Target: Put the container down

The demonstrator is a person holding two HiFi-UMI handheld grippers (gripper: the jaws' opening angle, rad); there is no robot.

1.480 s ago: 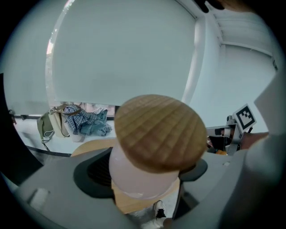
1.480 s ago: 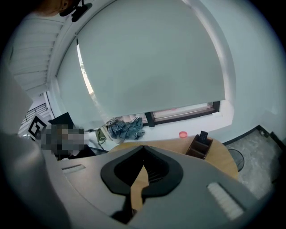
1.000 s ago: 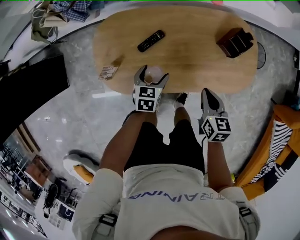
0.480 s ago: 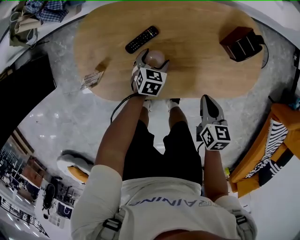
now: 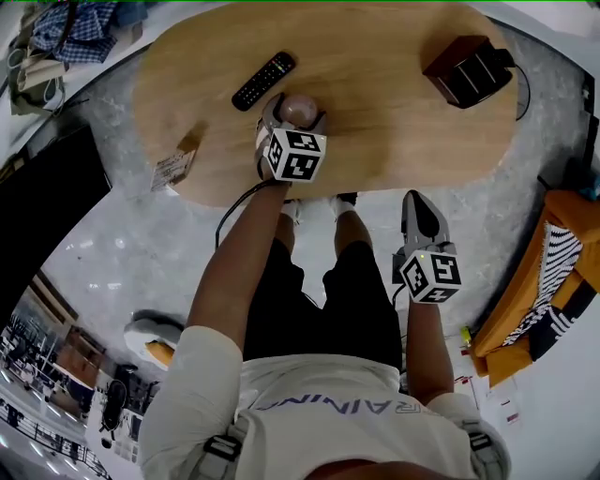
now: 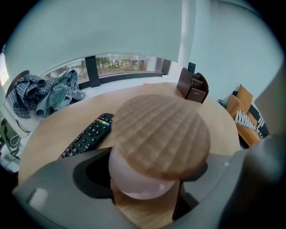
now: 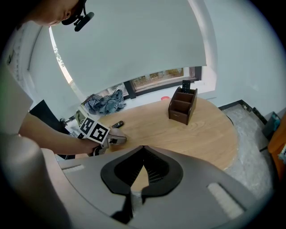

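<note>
The container (image 5: 298, 109) is a pale pink jar with a round ribbed wooden lid (image 6: 161, 134). It sits between the jaws of my left gripper (image 5: 292, 107), which is shut on its pink body (image 6: 129, 181). Gripper and jar are low over the oval wooden table (image 5: 375, 122), just right of a black remote (image 5: 263, 81). I cannot tell whether the jar touches the tabletop. My right gripper (image 5: 419, 202) hangs shut and empty over the floor in front of the table's near edge; in the right gripper view its jaws (image 7: 143, 150) meet at the tips.
A dark wooden organiser box (image 5: 467, 70) stands at the table's far right. A small printed packet (image 5: 172, 169) lies at the table's left near edge. Clothes (image 5: 66, 23) are piled beyond the table's left end. An orange chair with a striped cushion (image 5: 553, 272) stands at the right.
My left gripper has carried the jar from the table's near edge further in over the tabletop, close to the remote. The right gripper has hardly moved.
</note>
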